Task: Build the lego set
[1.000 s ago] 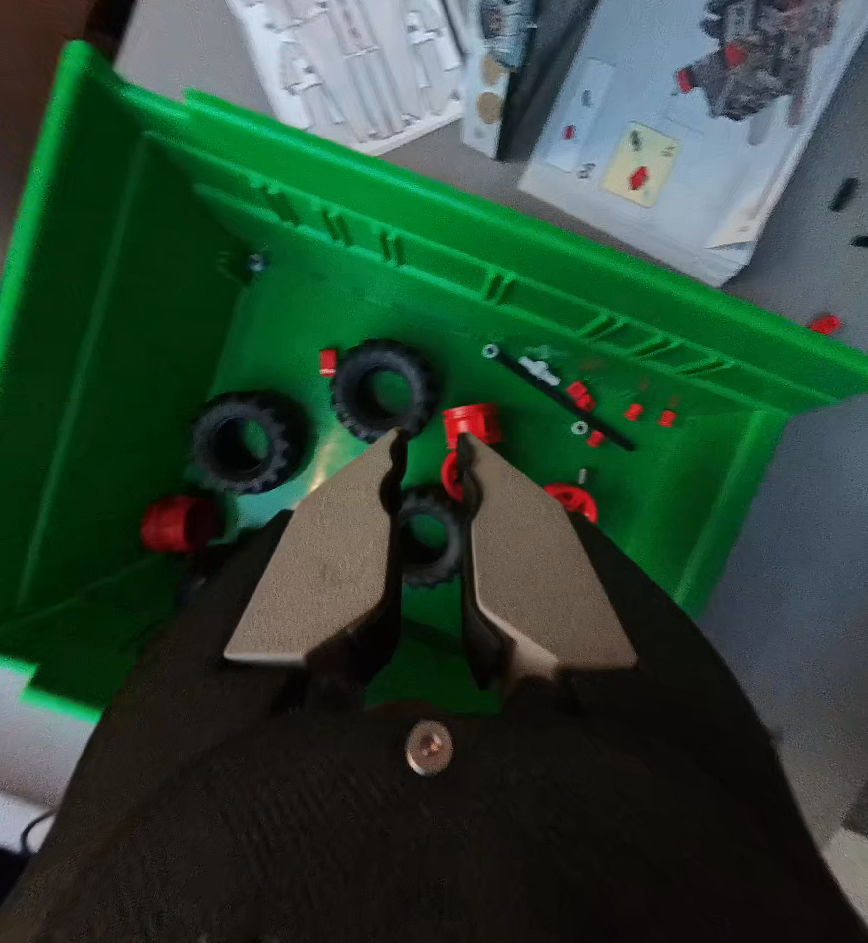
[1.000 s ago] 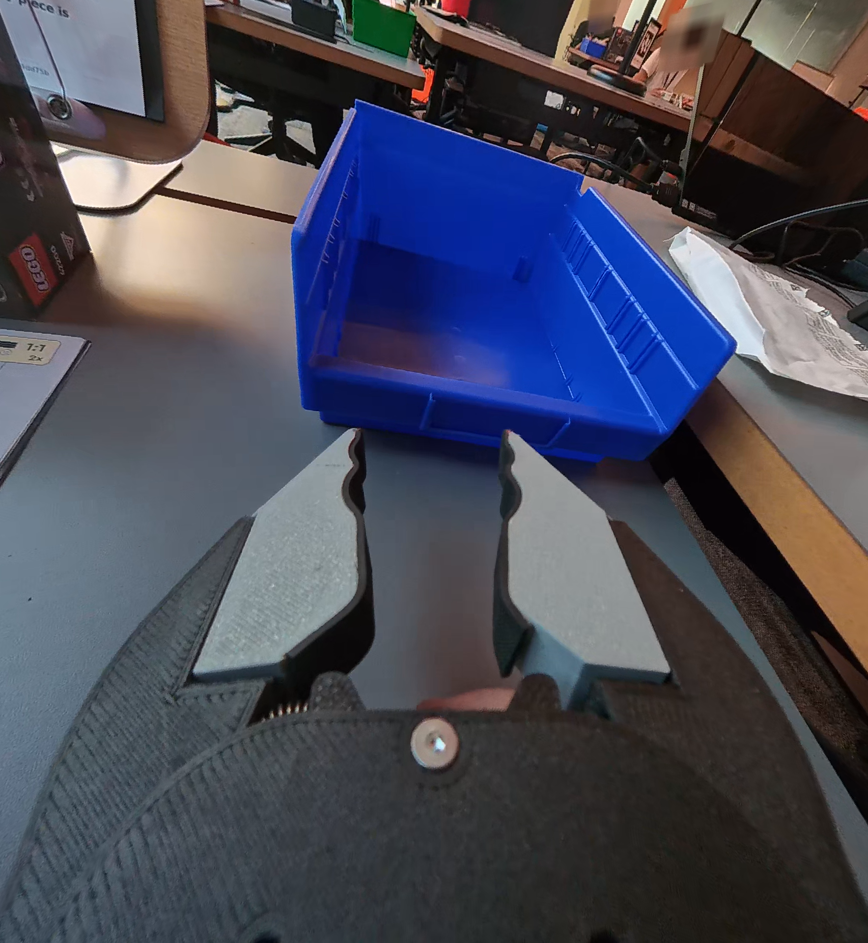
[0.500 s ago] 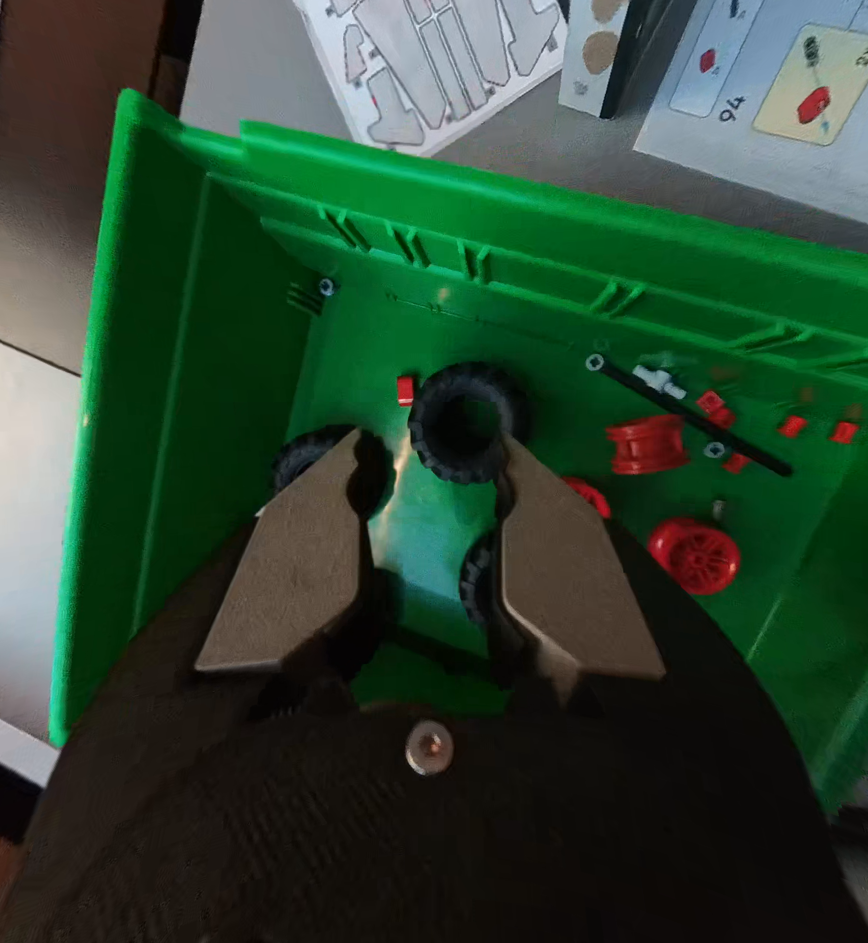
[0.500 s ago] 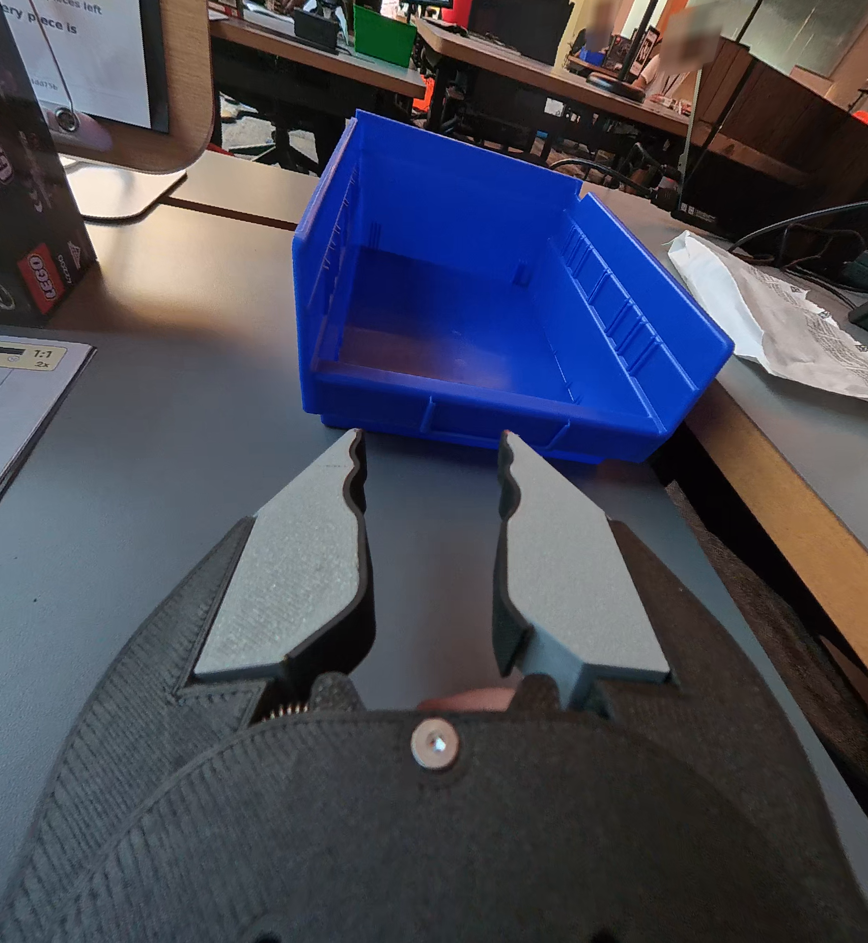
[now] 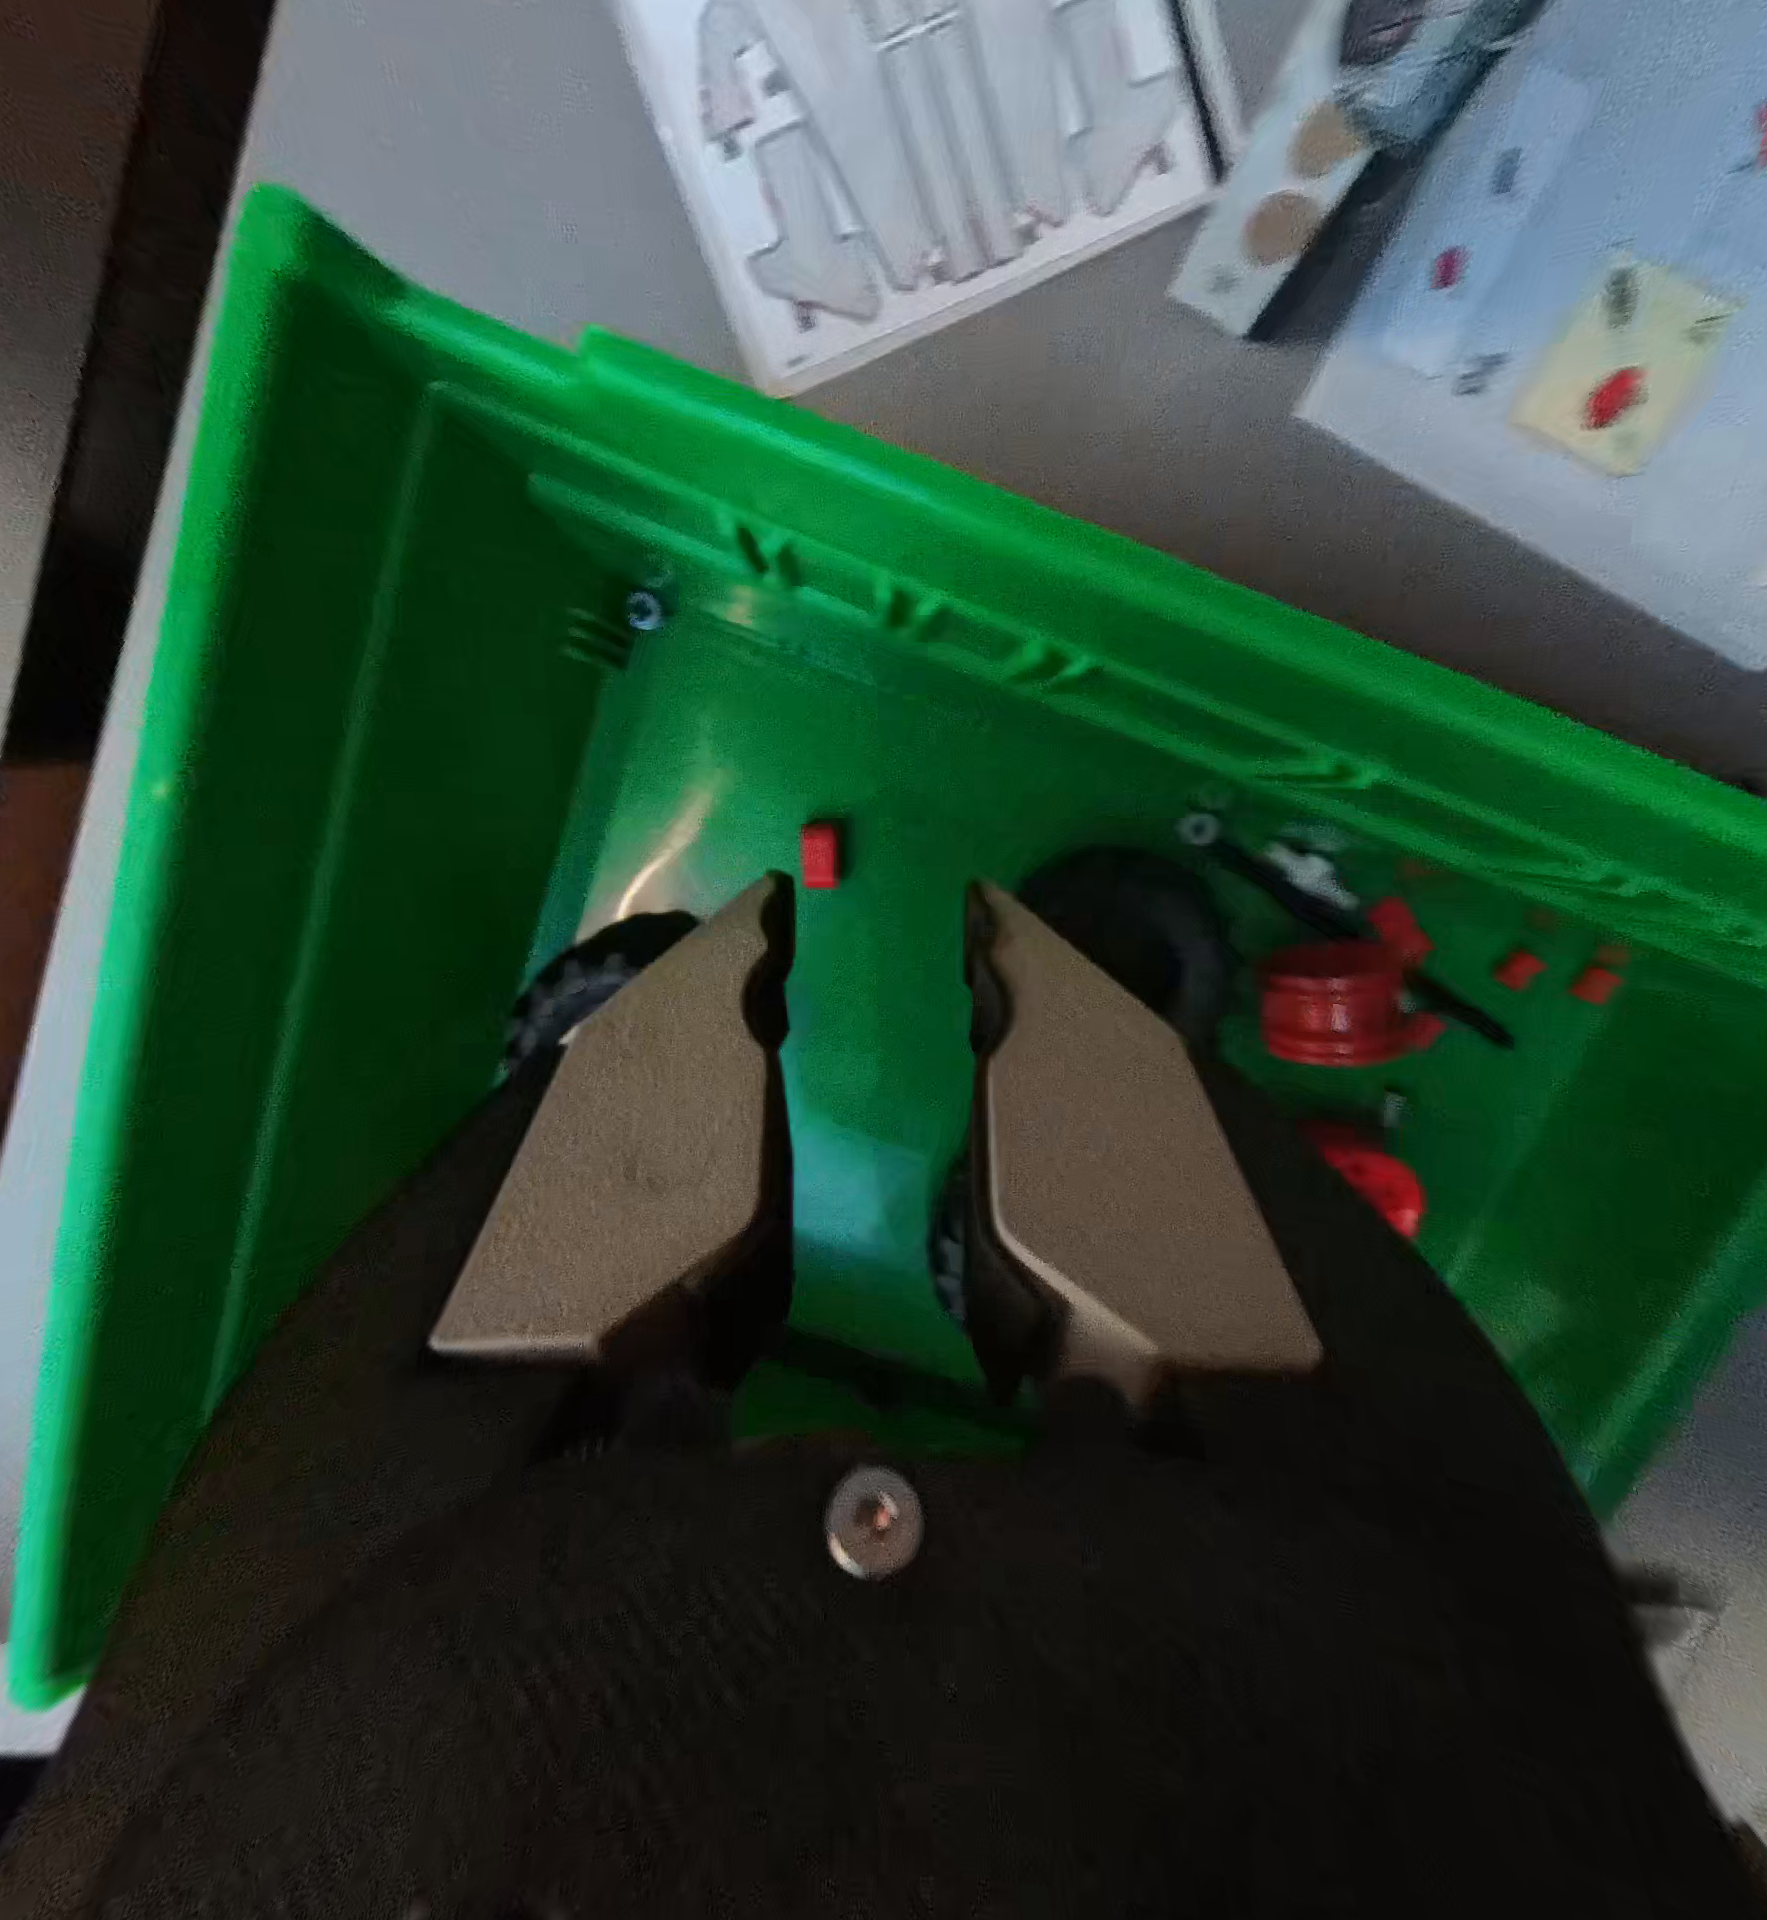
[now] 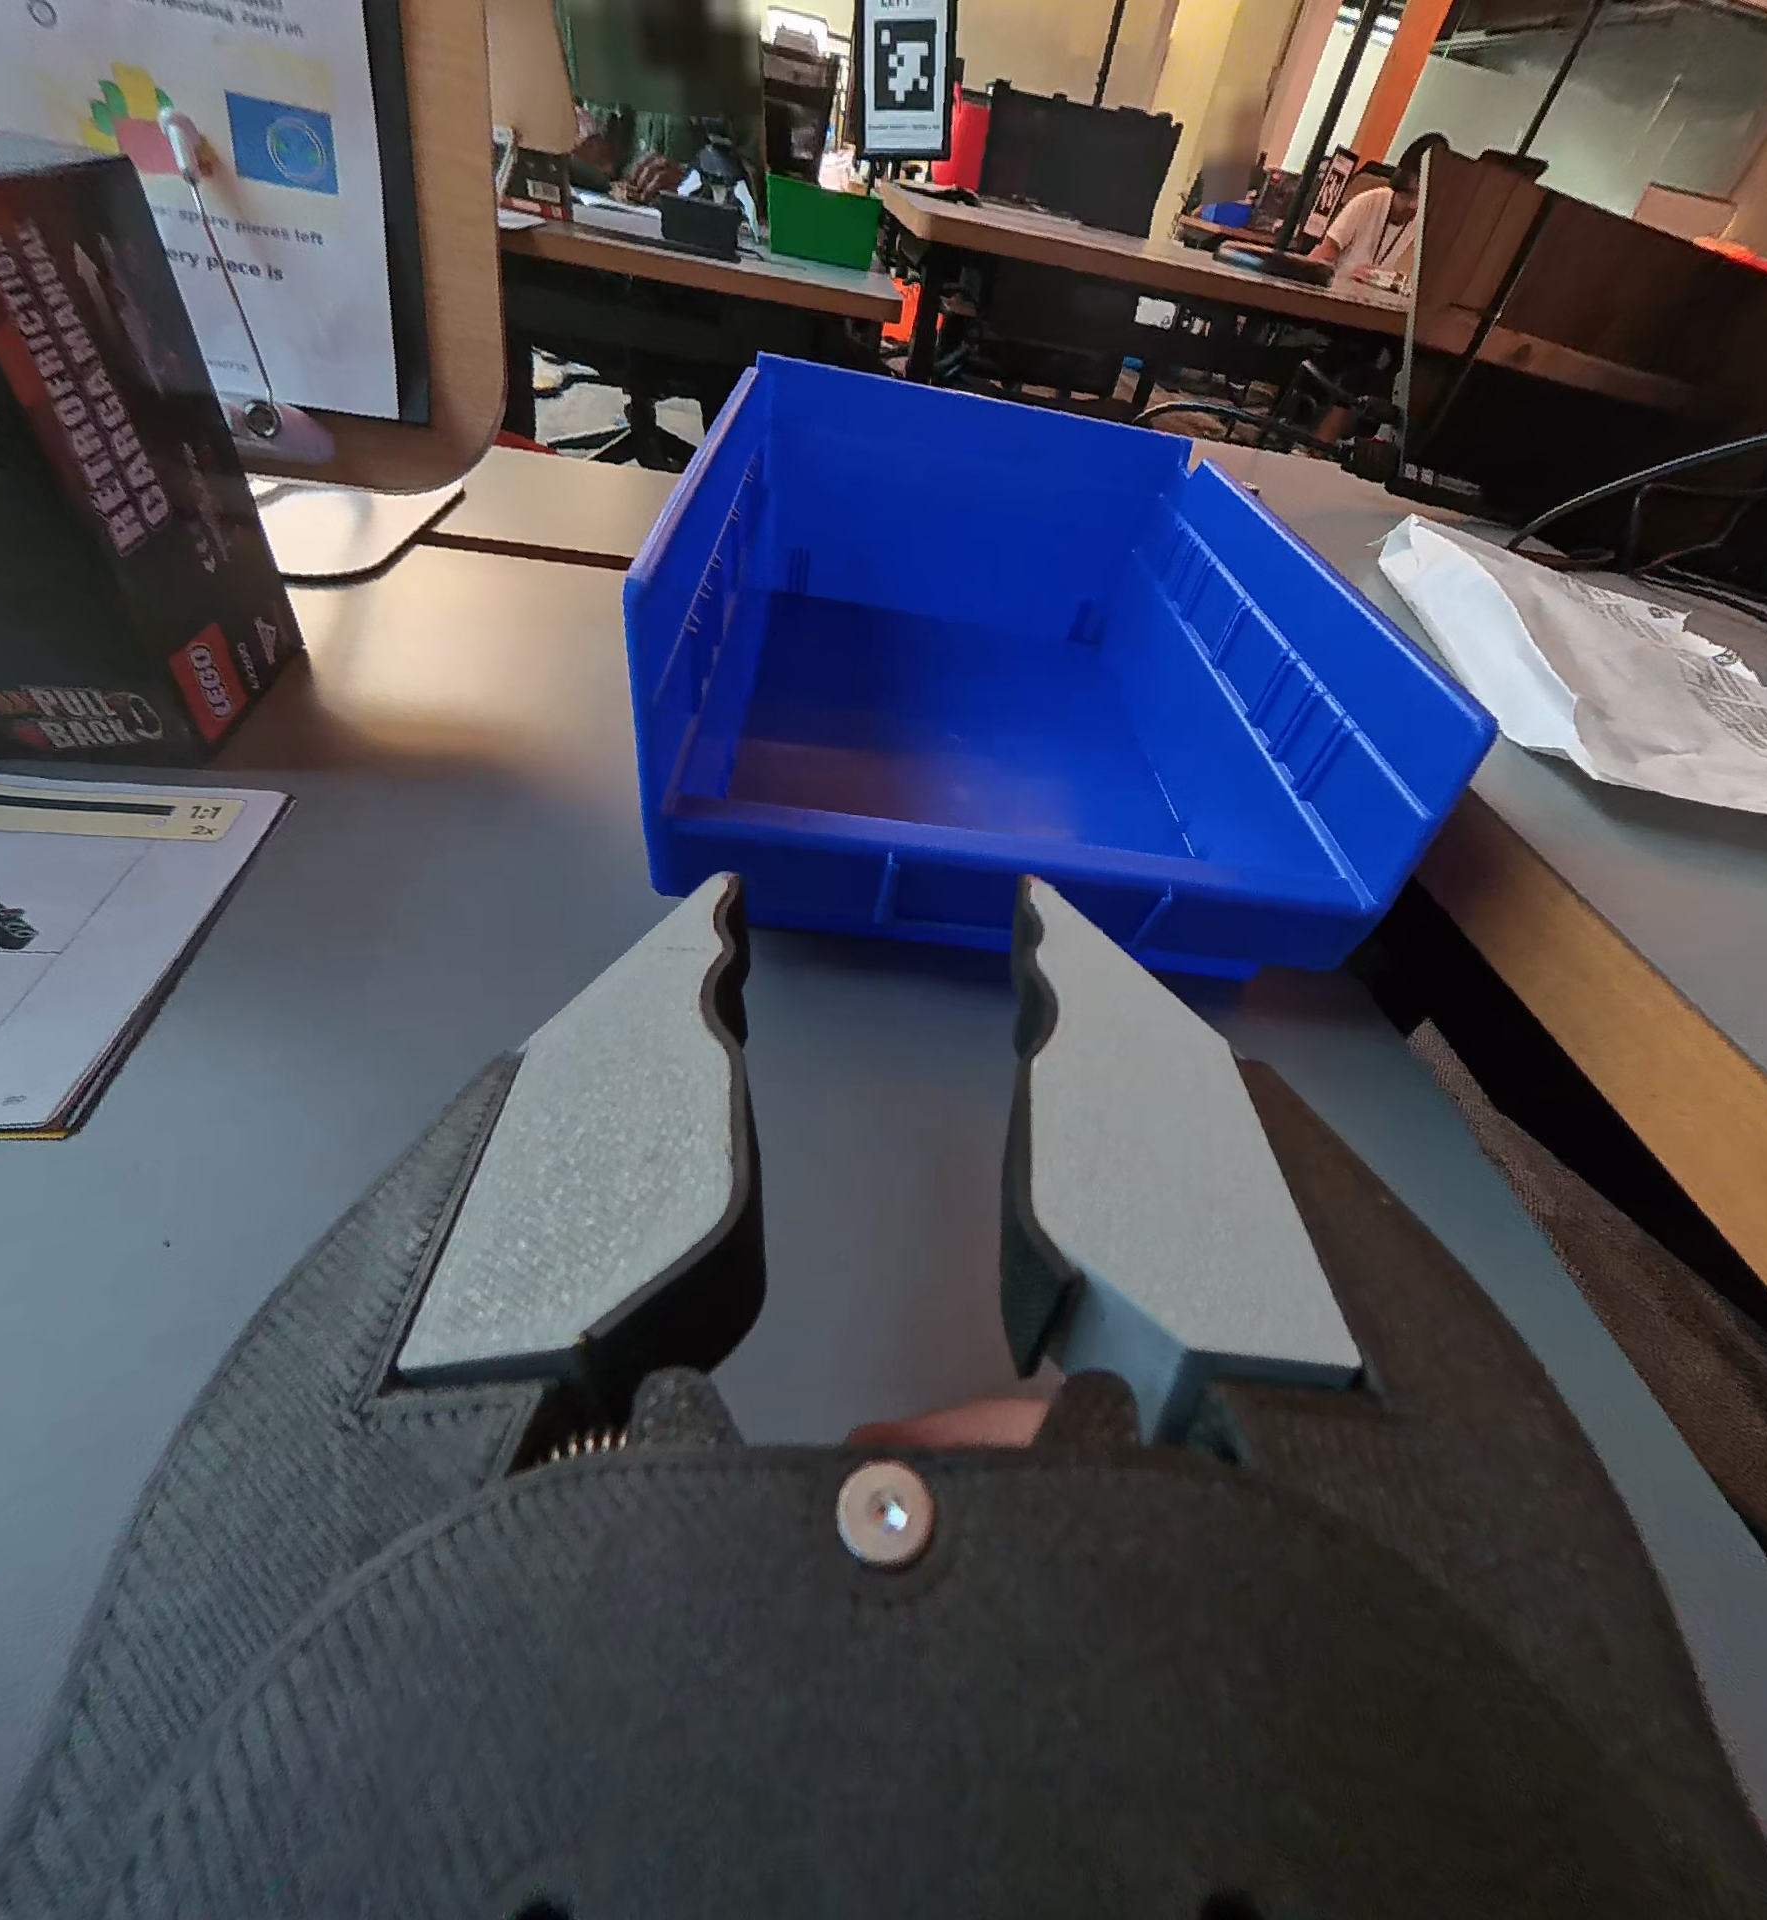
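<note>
Item: your left gripper (image 5: 874,914), fingers parted and empty, over the green plastic bin (image 5: 318,831) holding the small red brick (image 5: 822,855), black rubber tyres (image 5: 1139,935) and red wheel hub (image 5: 1326,1003); right gripper (image 6: 879,914) open, empty; lower squarely, close gently.

Dim motion blur left, brighter right (wide-angle)

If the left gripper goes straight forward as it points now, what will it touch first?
Probably the bare floor of the green plastic bin, just short of the small red brick. The open left gripper holds nothing; depth is uncertain.
</note>
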